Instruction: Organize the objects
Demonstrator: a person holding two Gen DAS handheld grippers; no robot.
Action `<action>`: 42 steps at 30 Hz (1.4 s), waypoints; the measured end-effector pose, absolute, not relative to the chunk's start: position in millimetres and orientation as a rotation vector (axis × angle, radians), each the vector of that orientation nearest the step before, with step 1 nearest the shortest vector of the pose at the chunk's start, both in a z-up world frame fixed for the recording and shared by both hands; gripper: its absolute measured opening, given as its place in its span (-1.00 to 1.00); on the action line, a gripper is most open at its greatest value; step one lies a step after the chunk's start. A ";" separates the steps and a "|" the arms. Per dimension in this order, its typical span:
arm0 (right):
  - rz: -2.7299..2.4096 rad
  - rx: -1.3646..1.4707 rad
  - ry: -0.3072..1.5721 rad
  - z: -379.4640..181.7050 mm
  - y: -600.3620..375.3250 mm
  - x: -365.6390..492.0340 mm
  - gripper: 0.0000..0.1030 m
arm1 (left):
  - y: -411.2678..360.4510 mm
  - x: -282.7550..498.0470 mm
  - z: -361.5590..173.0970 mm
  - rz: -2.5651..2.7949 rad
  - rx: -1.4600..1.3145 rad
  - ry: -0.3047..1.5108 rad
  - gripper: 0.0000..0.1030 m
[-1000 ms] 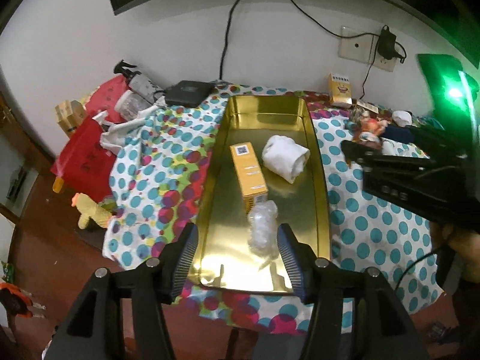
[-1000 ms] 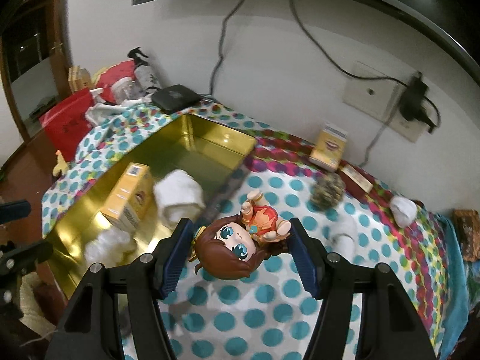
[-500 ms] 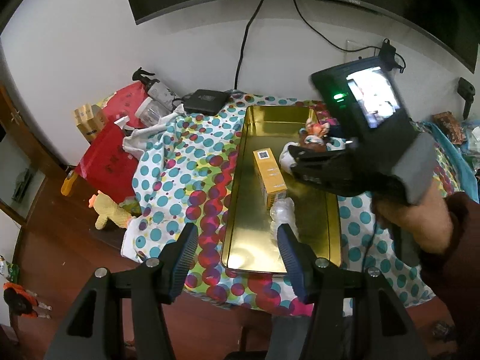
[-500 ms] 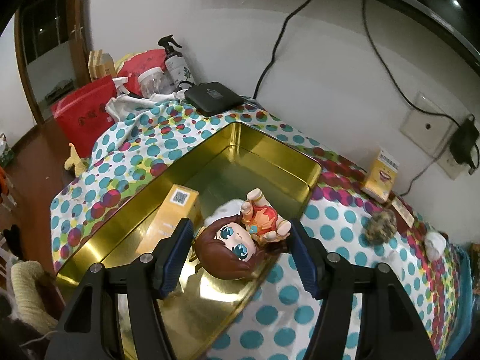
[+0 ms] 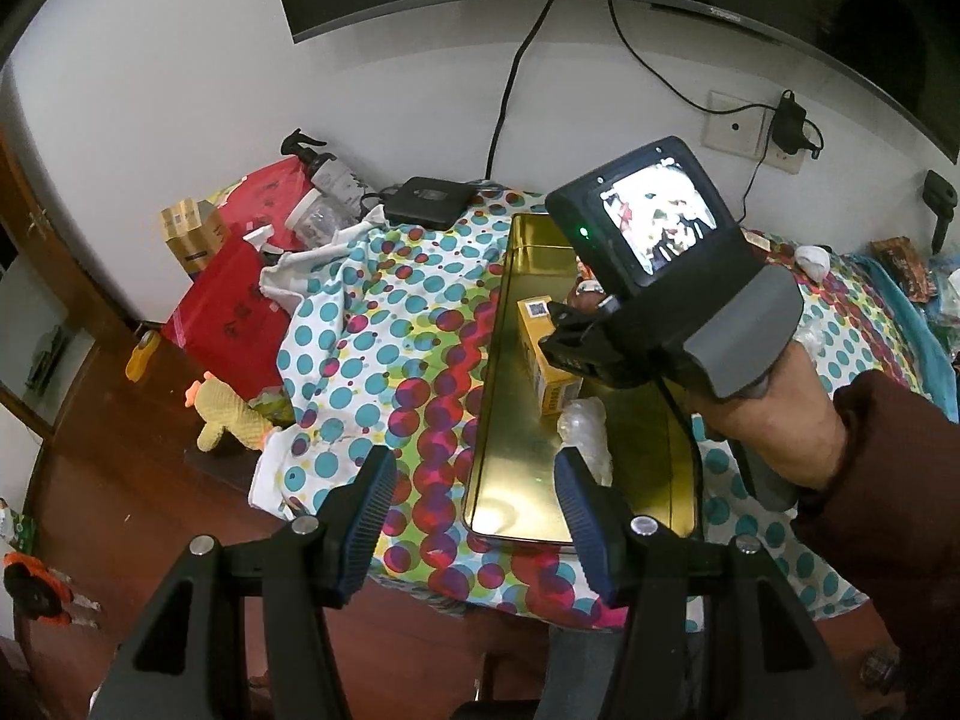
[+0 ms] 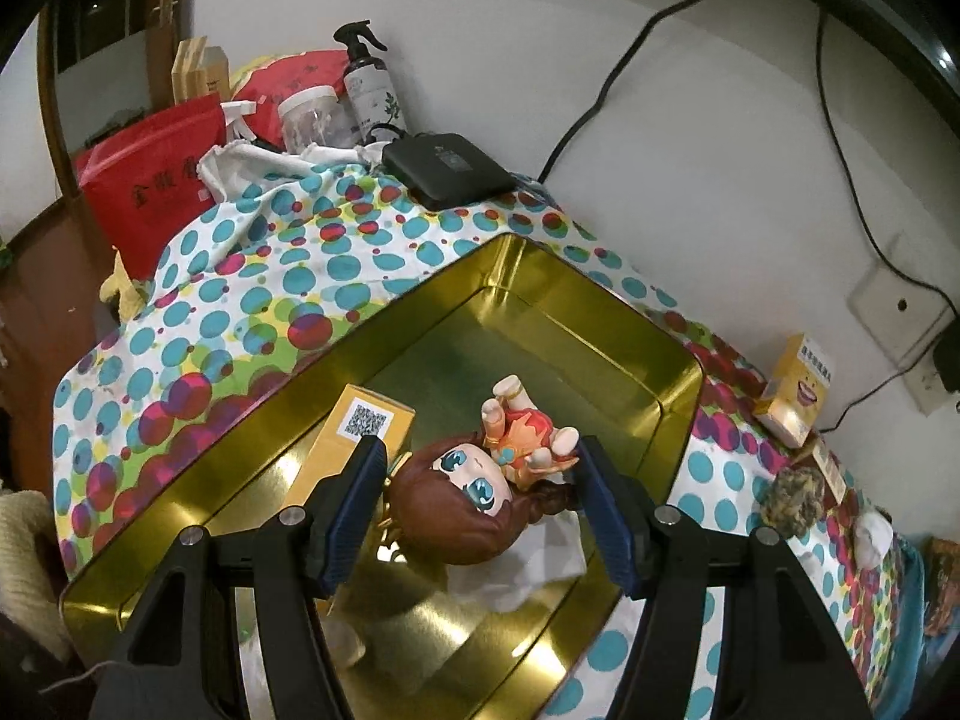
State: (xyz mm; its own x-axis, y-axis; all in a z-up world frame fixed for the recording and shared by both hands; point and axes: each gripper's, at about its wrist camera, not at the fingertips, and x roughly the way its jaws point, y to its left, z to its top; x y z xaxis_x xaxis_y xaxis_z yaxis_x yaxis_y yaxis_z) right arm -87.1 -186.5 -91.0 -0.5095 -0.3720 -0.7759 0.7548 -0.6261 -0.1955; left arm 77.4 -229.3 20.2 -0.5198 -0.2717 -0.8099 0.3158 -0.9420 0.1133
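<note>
A brown-haired doll (image 6: 474, 492) in an orange outfit hangs tilted over the gold tin tray (image 6: 600, 312), with my right gripper (image 6: 483, 462) shut on it. Below the doll in the tray lie a yellow box with a QR code (image 6: 360, 426) and a white rolled cloth (image 6: 540, 558). In the left wrist view the right gripper's black housing with its small screen (image 5: 660, 234) covers the tray's middle (image 5: 498, 360), held by a hand in a dark red sleeve. A clear plastic wad (image 5: 582, 420) lies near the box (image 5: 540, 360). My left gripper (image 5: 474, 462) stands open and holds nothing, at the tray's near end.
The dotted cloth (image 5: 360, 324) covers the table. A black box (image 6: 447, 168), spray bottle (image 6: 366, 84), jar (image 6: 309, 117) and red bags (image 6: 150, 162) crowd the far left. A small yellow carton (image 6: 795, 387) and a brownish ball (image 6: 792, 495) sit right of the tray. A yellow plush toy (image 5: 225, 414) lies left.
My right gripper carried the doll left from above the dotted cloth to above the tray and rolled somewhat. My left gripper drew back and up from the tray, still open.
</note>
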 end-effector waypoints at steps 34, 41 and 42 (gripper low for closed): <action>-2.314 0.855 0.576 -63.6 -107.7 -96.4 0.36 | -181.7 32.0 11.2 -2.583 1.355 0.071 0.09; -2.440 1.022 0.458 -81.9 -20.9 -132.2 0.50 | -149.1 1.7 1.0 -2.631 1.413 0.064 0.09; -2.449 1.036 0.451 -84.0 -13.5 -135.7 0.50 | -145.6 -1.9 0.5 -2.637 1.415 0.063 0.09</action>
